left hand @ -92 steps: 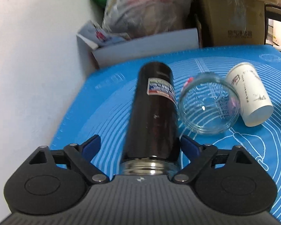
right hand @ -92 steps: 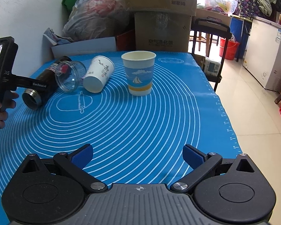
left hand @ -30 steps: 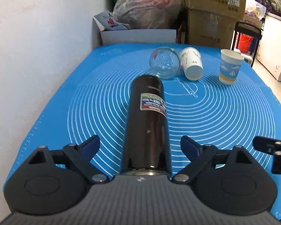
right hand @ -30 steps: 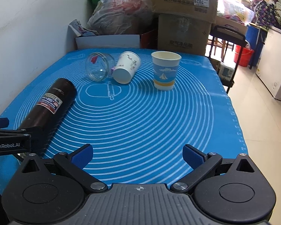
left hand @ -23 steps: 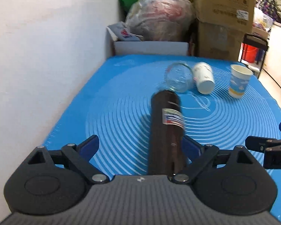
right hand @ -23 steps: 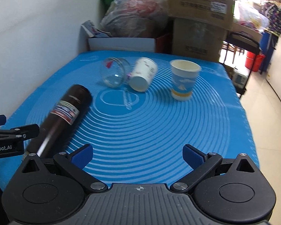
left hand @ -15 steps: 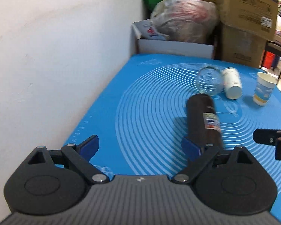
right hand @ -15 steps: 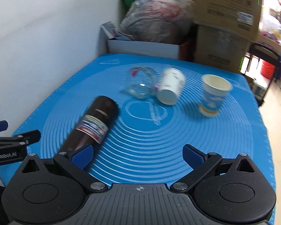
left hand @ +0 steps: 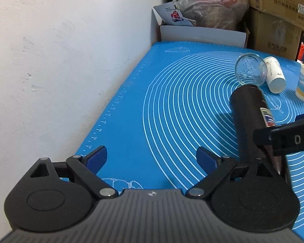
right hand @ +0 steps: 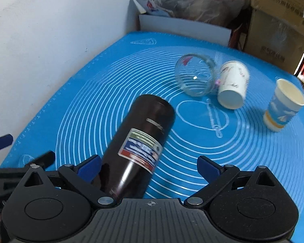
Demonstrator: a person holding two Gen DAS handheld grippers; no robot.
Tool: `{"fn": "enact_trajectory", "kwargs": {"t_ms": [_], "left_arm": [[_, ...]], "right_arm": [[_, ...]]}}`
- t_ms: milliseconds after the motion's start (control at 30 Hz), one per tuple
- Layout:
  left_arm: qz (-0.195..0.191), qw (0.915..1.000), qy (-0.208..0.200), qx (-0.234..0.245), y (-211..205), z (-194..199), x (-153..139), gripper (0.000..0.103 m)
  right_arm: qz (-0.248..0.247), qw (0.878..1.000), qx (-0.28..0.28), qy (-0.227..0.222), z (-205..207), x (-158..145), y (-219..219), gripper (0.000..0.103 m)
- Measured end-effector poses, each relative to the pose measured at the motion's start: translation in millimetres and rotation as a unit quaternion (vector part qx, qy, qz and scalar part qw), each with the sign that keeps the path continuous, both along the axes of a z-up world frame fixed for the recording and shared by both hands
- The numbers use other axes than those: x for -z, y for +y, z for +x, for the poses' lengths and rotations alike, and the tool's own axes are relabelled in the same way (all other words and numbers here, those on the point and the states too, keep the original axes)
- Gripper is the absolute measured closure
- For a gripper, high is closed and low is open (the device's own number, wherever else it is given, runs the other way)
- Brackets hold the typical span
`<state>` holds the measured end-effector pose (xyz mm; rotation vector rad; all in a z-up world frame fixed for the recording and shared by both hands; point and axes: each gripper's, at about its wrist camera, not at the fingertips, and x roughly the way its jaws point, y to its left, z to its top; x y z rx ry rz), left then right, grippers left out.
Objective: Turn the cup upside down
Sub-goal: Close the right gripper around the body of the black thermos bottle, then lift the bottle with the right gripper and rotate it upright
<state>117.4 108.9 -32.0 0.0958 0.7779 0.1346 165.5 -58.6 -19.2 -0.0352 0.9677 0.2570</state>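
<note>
Both sets of jaws apart, empty. Black cup (right hand: 139, 145) lies on its side, long axis running lower left to centre; right gripper (right hand: 150, 167) nearer, left gripper (left hand: 152, 159) aside.

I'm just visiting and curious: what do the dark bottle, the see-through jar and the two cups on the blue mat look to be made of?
The dark cylindrical flask looks like glossy coated metal: it shows sharp reflections and carries a printed label. The clear round jar, lying on its side, seems to be glass, though clear plastic is possible. The white cup on its side and the upright blue-printed cup look like matte paper.
</note>
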Motion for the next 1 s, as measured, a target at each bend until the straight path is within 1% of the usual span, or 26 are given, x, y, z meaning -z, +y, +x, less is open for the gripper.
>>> {"fn": "enact_trajectory", "kwargs": {"t_ms": [167, 233, 333, 433, 467, 500, 600, 767, 867, 1000], "left_arm": [[0.002, 1.0, 0.008, 0.002, 5, 16, 8, 0.009], [0.002, 0.9999, 0.01, 0.004, 6, 20, 10, 0.009], [0.005, 0.9998, 0.017, 0.006, 8, 25, 15, 0.009], [0.006, 0.9997, 0.022, 0.003, 9, 28, 20, 0.009], [0.004, 0.9997, 0.025, 0.002, 11, 29, 22, 0.009], [0.004, 0.9996, 0.029, 0.002, 13, 30, 24, 0.009], [0.003, 0.9995, 0.031, 0.002, 14, 32, 27, 0.009], [-0.002, 0.9995, 0.03, 0.005, 14, 33, 27, 0.009], [-0.004, 0.9996, 0.024, 0.011, 12, 33, 25, 0.009], [-0.011, 0.9997, 0.015, 0.016, 8, 35, 19, 0.009]], "right_arm": [[-0.003, 0.999, -0.003, 0.034, 19, 12, 11, 0.003], [0.005, 0.999, 0.0, 0.051, 26, 18, 13, 0.004], [0.028, 0.996, 0.005, 0.082, 36, 29, 15, 0.009], [0.053, 0.993, 0.004, 0.107, 42, 38, 20, 0.017], [0.051, 0.993, 0.003, 0.103, 42, 38, 22, 0.024], [0.046, 0.994, -0.004, 0.097, 42, 38, 27, 0.027], [0.037, 0.996, -0.008, 0.082, 38, 39, 33, 0.027], [0.056, 0.997, 0.004, 0.062, 26, 39, 26, 0.03], [0.028, 0.999, 0.015, 0.019, 13, 31, 20, 0.032], [0.029, 0.997, 0.044, -0.048, -1, 10, 3, 0.033]]}}
